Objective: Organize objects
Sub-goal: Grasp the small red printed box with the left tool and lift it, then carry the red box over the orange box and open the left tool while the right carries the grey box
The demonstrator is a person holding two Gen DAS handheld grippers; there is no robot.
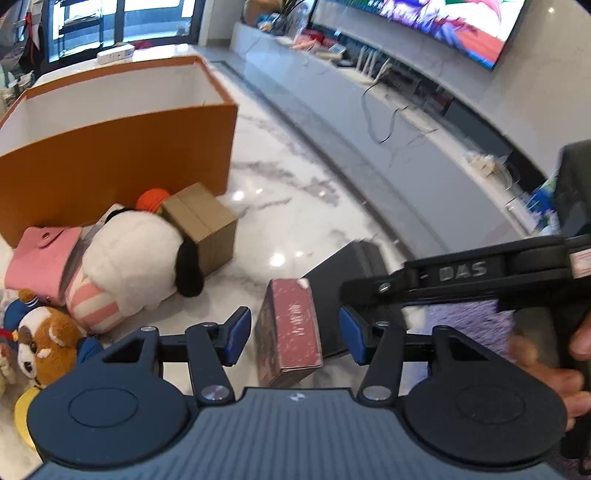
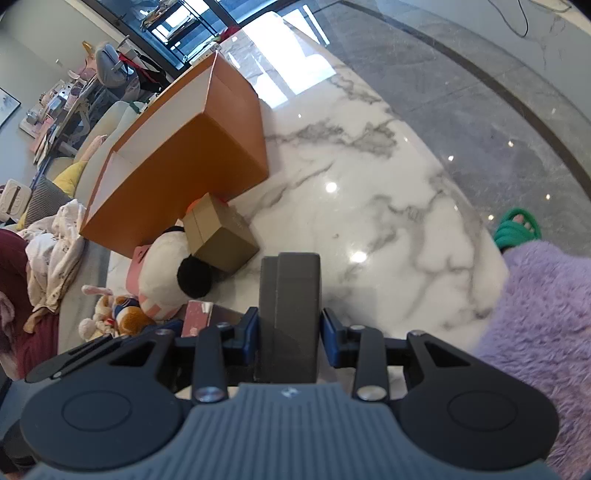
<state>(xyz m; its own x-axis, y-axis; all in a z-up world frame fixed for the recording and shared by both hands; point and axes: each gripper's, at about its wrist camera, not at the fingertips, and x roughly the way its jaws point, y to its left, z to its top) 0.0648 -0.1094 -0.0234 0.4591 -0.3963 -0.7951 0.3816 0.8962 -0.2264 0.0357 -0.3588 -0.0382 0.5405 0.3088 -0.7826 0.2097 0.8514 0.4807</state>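
Note:
My left gripper (image 1: 291, 334) is open, its blue pads either side of a red rectangular box (image 1: 291, 332) without touching it. My right gripper (image 2: 290, 334) is shut on a dark grey box (image 2: 290, 310), held above the floor; the same box shows in the left wrist view (image 1: 347, 266). A large orange open storage box (image 1: 110, 147) stands on the marble floor, also in the right wrist view (image 2: 192, 147). Against it lie a cardboard box (image 1: 205, 229), a white plush (image 1: 136, 254), a pink pouch (image 1: 44, 258), an orange ball (image 1: 151, 197) and a brown plush (image 1: 44, 343).
A grey TV bench (image 1: 388, 110) with cables runs along the right wall under a screen (image 1: 443, 22). A sofa with clothes (image 2: 55, 229) is left of the orange box. The person's green slipper (image 2: 517, 227) and purple fuzzy sleeve (image 2: 535, 332) are at right.

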